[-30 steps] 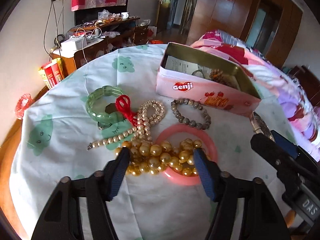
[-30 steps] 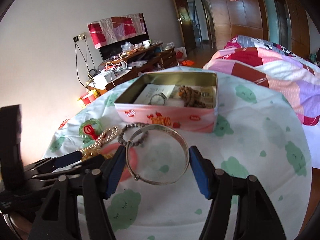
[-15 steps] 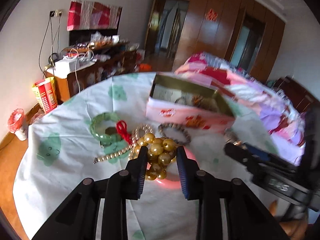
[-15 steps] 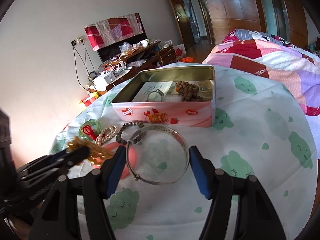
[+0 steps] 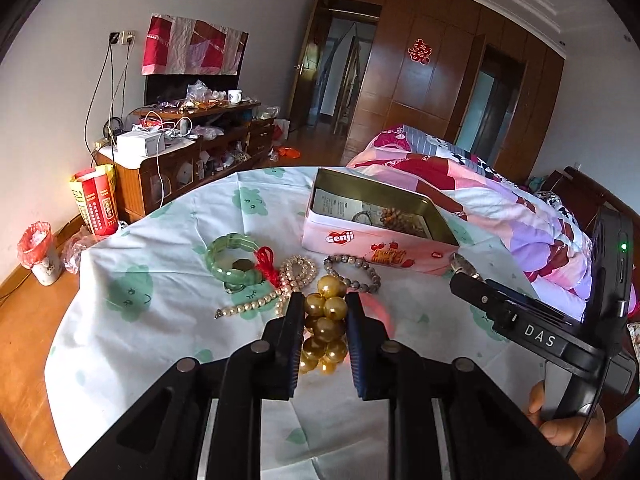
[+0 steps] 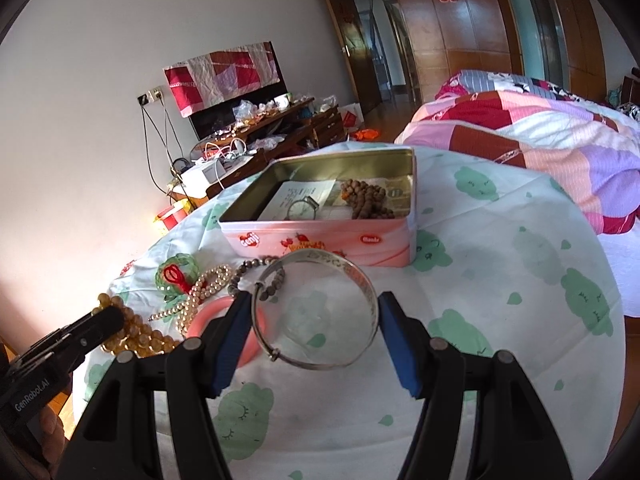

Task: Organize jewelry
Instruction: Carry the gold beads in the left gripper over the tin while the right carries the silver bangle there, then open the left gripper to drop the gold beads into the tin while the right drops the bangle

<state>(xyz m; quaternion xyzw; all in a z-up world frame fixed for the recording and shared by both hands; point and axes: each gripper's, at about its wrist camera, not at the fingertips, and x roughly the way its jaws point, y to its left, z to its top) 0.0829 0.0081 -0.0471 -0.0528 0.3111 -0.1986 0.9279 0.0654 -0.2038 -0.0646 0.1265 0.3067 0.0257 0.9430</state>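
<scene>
My left gripper [image 5: 325,298] holds a bunched string of gold beads [image 5: 325,330] just above the cloth; its jaws are still closing and both pads press on the beads. A pink bangle [image 5: 382,312] lies under it. My right gripper [image 6: 315,304] is shut across a silver bangle [image 6: 320,257], held over the table in front of the open pink tin [image 6: 320,242]. A watch [image 6: 302,208], brown beads [image 6: 366,200] and papers lie in the tin. On the cloth lie a green bracelet [image 5: 232,256] with a red knot, a pearl necklace [image 5: 294,274] and a grey bead bracelet [image 5: 354,270].
The round table [image 6: 500,280] wears a white cloth with green prints and drops off on every side. A bed with a patchwork quilt [image 6: 540,132] is close on the right. A cluttered wooden cabinet [image 5: 180,152] stands at the back left. A hand [image 5: 568,436] grips the right tool.
The left gripper has narrowed from wide open around the gold beads to pressing on them, and has lifted them off the pink bangle. The right gripper has stayed put with the silver bangle.
</scene>
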